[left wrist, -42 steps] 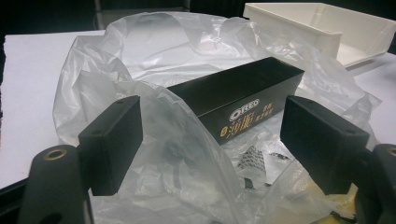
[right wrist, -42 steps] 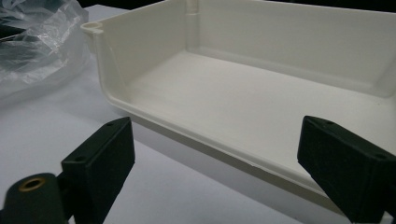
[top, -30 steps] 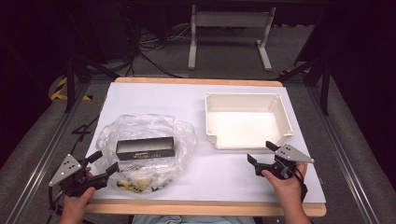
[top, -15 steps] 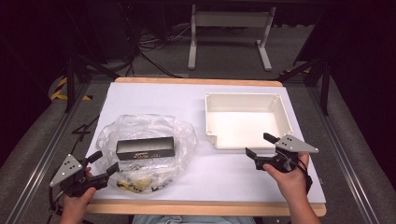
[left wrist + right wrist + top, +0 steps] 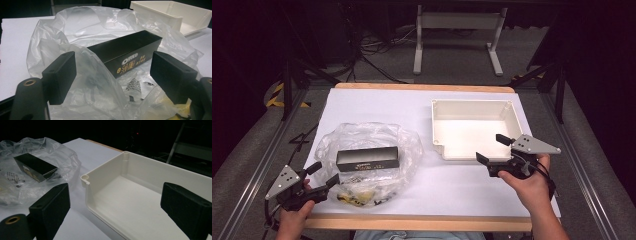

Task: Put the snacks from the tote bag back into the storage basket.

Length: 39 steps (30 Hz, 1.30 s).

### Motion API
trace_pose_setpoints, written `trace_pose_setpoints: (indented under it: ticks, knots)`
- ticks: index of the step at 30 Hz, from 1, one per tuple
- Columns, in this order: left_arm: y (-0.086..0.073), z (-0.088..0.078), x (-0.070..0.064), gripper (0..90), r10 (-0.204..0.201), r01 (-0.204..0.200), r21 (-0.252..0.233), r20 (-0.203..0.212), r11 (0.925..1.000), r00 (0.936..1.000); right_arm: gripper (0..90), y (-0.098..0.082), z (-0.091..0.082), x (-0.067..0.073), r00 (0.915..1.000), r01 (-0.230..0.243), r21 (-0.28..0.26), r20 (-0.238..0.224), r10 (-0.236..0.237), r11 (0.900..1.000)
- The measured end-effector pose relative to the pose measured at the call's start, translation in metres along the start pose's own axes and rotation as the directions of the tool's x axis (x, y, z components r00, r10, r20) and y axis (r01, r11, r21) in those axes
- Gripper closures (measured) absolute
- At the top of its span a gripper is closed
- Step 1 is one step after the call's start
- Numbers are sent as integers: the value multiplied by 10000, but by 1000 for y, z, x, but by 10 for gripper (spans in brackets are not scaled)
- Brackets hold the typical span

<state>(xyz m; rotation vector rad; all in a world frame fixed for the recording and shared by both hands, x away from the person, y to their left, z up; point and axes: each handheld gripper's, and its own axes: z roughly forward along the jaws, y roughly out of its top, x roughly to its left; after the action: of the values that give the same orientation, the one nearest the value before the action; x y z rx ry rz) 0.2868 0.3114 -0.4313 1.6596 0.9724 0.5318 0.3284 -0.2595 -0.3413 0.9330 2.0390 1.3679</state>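
White tabletop [image 5: 377, 102] w/ plastic bag [image 5: 372, 137], tray [image 5: 472, 107]

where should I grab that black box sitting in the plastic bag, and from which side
Grip the black box across its two long side faces, near its middle, coming down from above with the left gripper. It lies flat, long and narrow, on the open clear plastic bag, whose film crowds its near end.

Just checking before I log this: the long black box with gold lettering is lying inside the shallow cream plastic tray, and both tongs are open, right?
Not quite. The long black box with gold lettering lies in the crumpled clear plastic bag, left of the shallow cream plastic tray, as the high view shows. Both the left tongs and right tongs are open.
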Motion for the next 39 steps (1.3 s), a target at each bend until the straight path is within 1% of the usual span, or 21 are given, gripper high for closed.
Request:
trace_pose_setpoints:
  ticks: [1, 2, 4, 6, 9, 11, 13, 15, 18, 19, 21, 23, 24, 25, 27, 28, 30, 35, 37, 38, 39]
  knots:
    - [0, 0, 0, 220, 5, -5, 4, -3, 10000, 10000, 142, 1, -1, 0, 9999, 62, 12, -105, -62, 10000]
    - [0, 0, 0, 220, 6, -6, 7, -6, 10000, 10000, 182, 3, -1, 0, 9992, 181, 163, -372, -175, 9997]
    - [0, 0, 0, 220, 7, -7, -1, -16, 10000, 10000, 214, 6, -1, 2, 9972, 449, 500, -623, -418, 9977]
    - [0, 0, 0, 220, -10, 10, -7, -29, 10000, 10000, 223, 10, 0, 4, 9935, 751, 783, -917, -678, 9941]
    - [1, 0, 0, 220, 41, -41, 60, -4, 10000, 10000, 227, 16, 1, 8, 9906, 967, 907, -1060, -869, 9912]
    - [0, 0, 0, 220, 12, -12, -16, -12, 10000, 10000, 242, 19, 2, 8, 9891, 1086, 1018, -1104, -973, 9889]
    - [0, 1, 0, 220, 27, -27, 2, 0, 10000, 10000, 266, 24, 4, 10, 9840, 1371, 1106, -1297, -1225, 9844]
    - [1, 1, 0, 220, 42, -42, -5, 21, 10000, 10000, 262, 30, 7, 11, 9783, 1562, 1181, -1554, -1371, 9806]
    - [1, 0, 0, 220, 49, -49, 53, 42, 10000, 10000, 265, 38, 12, 13, 9722, 1703, 1292, -1838, -1452, 9769]
    - [0, 0, 0, 220, 41, -41, -35, 22, 10000, 10000, 265, 40, 13, 14, 9702, 1739, 1319, -1926, -1469, 9759]
    - [0, -1, 0, 220, -41, 42, -67, 95, 10000, 9999, 253, 47, 18, 16, 9616, 1921, 1379, -2240, -1583, 9716]
    - [0, -1, 0, 220, -65, 66, -75, 120, 10000, 9999, 202, 53, 24, 17, 9479, 2066, 1625, -2777, -1562, 9648]
    - [0, -1, -1, 220, -52, 53, -65, 136, 10000, 9999, 201, 55, 28, 18, 9336, 2225, 1835, -3230, -1550, 9575]
    - [0, -3, -1, 220, -61, 61, 22, 191, 10000, 9998, 202, 58, 31, 19, 9207, 2439, 1905, -3534, -1654, 9509]
    - [0, -4, -1, 220, -105, 107, -79, 178, 9999, 9998, 198, 60, 36, 22, 9072, 2694, 1830, -3776, -1854, 9455]
    - [-1, -5, -1, 220, -118, 118, -12, 160, 9999, 9998, 192, 62, 38, 23, 9026, 2783, 1802, -3850, -1927, 9434]
    - [-2, -6, -1, 220, -158, 159, -89, 154, 9998, 9998, 183, 64, 44, 27, 8934, 2903, 1678, -4002, -2040, 9421]
    - [-2, -8, -1, 220, -143, 144, -127, 89, 9998, 9999, 152, 74, 56, 34, 8814, 3014, 1438, -4191, -2179, 9426]
    - [-2, -8, -1, 220, -115, 116, -154, 90, 9998, 9999, 146, 78, 60, 36, 8803, 3014, 1481, -4227, -2152, 9419]
    - [-2, -8, -1, 220, -111, 112, -132, 92, 9998, 9999, 147, 79, 62, 37, 8820, 2996, 1524, -4207, -2125, 9418]
    - [-2, -7, 0, 220, -115, 116, -125, 99, 9999, 9999, 148, 81, 64, 38, 8817, 3032, 1586, -4208, -2135, 9396]
